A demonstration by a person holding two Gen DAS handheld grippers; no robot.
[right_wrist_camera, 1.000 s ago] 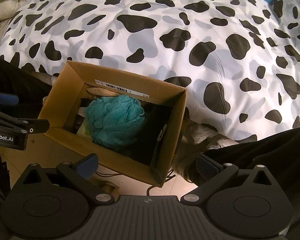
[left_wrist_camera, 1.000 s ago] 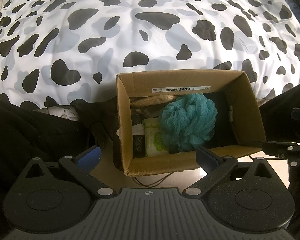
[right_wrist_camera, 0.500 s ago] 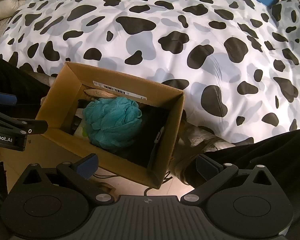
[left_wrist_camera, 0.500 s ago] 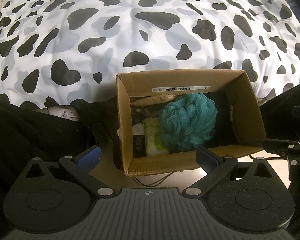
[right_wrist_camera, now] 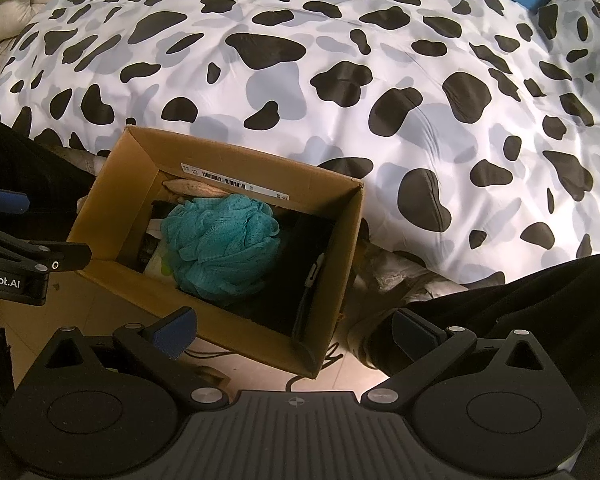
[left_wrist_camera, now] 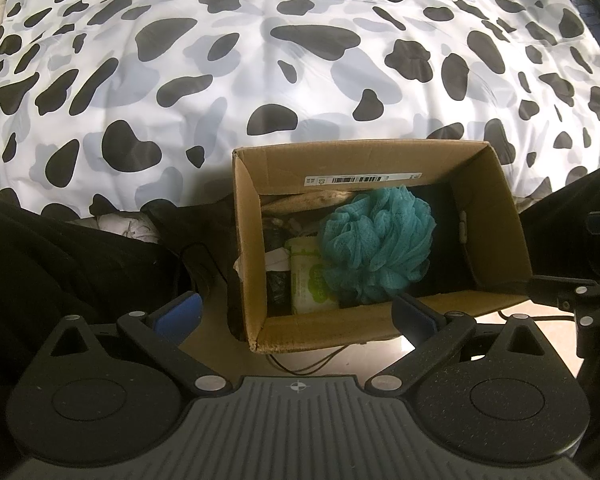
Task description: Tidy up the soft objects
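Beyond both tongs, from 9 to 3 o'clock, spreads the bed's cow-print duvet (left_wrist_camera: 228, 92), and against its near edge on the floor stands an open cardboard box (left_wrist_camera: 500, 216) holding a teal mesh bath pouf (left_wrist_camera: 376, 248) beside a green-printed white packet (left_wrist_camera: 308, 280) at the pouf's 8 o'clock. Left tongs (left_wrist_camera: 296, 314) hover spread wide over the box's near wall, holding and touching nothing. Right tongs (right_wrist_camera: 292, 330) hang equally wide apart above the box's near right corner, empty, with the pouf at their 11 o'clock.
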